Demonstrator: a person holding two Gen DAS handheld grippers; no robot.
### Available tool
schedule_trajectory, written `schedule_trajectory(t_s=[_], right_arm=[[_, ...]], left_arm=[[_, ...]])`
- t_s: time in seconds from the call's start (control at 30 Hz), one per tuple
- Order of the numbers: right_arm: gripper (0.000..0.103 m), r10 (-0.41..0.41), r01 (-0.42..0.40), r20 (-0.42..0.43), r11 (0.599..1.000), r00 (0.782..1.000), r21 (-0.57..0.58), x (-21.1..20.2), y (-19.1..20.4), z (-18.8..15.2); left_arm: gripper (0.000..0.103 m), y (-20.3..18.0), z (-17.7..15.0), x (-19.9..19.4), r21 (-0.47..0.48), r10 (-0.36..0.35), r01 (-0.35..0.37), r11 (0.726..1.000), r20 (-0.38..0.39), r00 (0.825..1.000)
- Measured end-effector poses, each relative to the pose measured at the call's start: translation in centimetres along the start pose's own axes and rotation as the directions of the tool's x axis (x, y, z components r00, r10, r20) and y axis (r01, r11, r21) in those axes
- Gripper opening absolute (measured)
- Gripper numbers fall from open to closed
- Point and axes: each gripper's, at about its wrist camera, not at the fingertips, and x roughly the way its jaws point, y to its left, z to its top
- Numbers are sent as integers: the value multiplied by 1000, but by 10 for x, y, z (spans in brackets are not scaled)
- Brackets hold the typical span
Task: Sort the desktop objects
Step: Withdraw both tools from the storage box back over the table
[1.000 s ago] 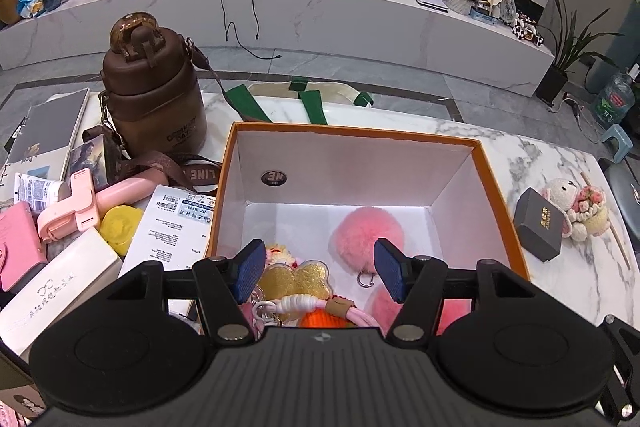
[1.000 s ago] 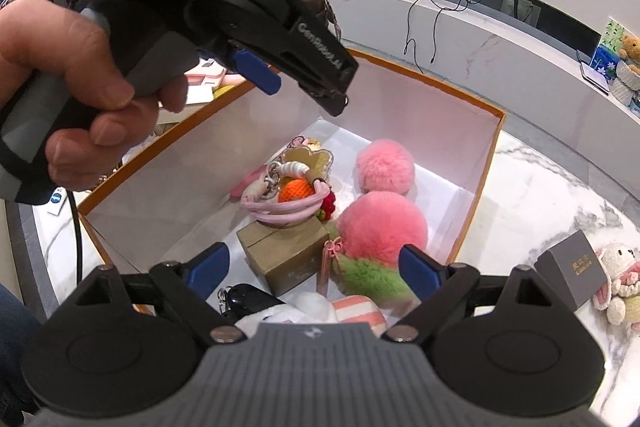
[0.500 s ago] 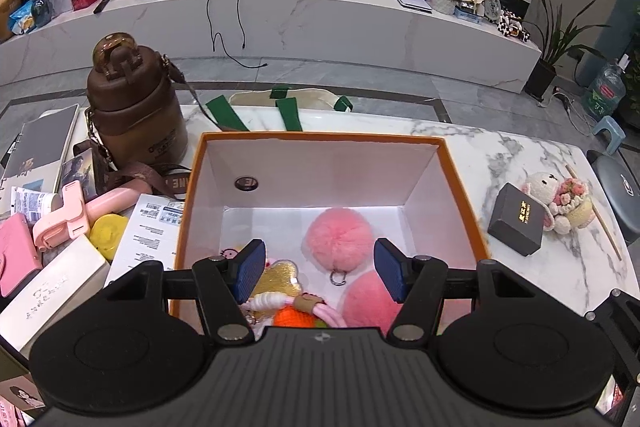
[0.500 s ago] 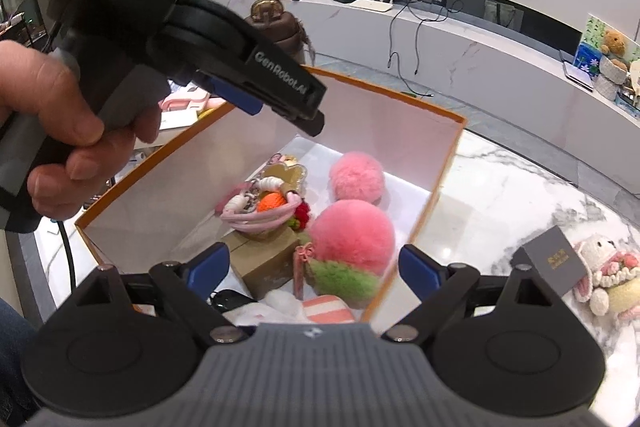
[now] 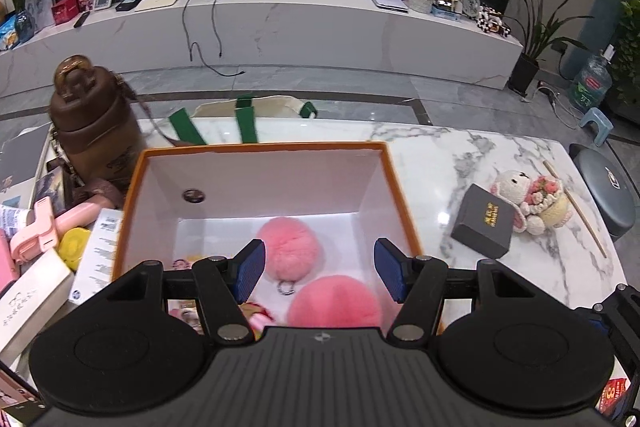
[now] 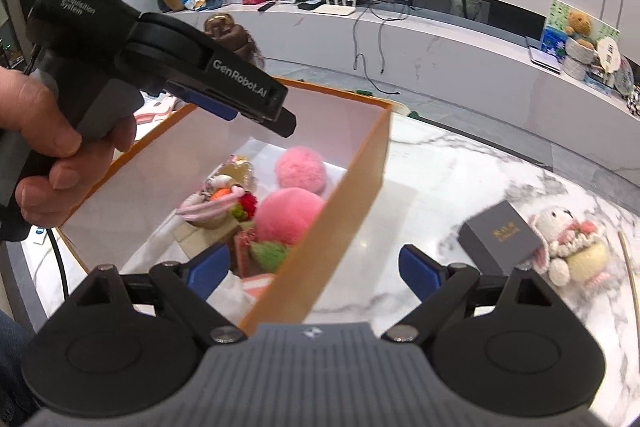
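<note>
Both grippers are sitting with jaws apart and nothing between them right now. Left gripper is hanging over the near end of the orange box, and the right gripper is straddling the box's right wall, pointing out toward the marble table.

Stuff that's looking sorted: two pink pompoms plus a tangle of keychain charms lying inside the box. What's waiting, I'd guess, is the dark gift box and the crochet bunny just beside it, both out on the table to the right of the orange box, well apart from either gripper.

Handling-wise, I'm betting the gift box is light and stiff with smooth card sides, so pinching across two opposite flat faces should hold fine, though it's sitting slightly tilted or skewed, hard to say which. The bunny is looking soft and squishy, so I'd be grabbing the round body rather than the ears or the little flowers.

View differences: the left wrist camera is showing the whole left-side clutter, like the brown bottle, a pink handheld gadget and white paper boxes, which the right view mostly hides behind the person's hand holding the left gripper. The right view is showing the charms and a brown carton in the box's near end, which the left gripper's own body is covering.
</note>
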Motion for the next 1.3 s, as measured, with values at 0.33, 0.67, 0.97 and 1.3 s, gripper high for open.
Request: schedule_trajectory(t_s=[0.33,0.67,0.97,1.3], right_arm=[[92,-59,60,-12,998,998,37,-12,-36,-17],[92,-164,165,-21,980,986,107,-10,-79,-26],[92,-260,257,-15,941,966,221,-12,-132,-31],[92,-392,357,6,843,920,403,-23,-203,-37]], left_arm=[[71,-33,4,12,19,-39,39,999,2,999],[71,-55,2,21,50,-39,39,998,-6,999],[77,-89,6,16,97,-104,102,990,19,994],[82,-159,17,52,188,-56,60,980,-30,998]])
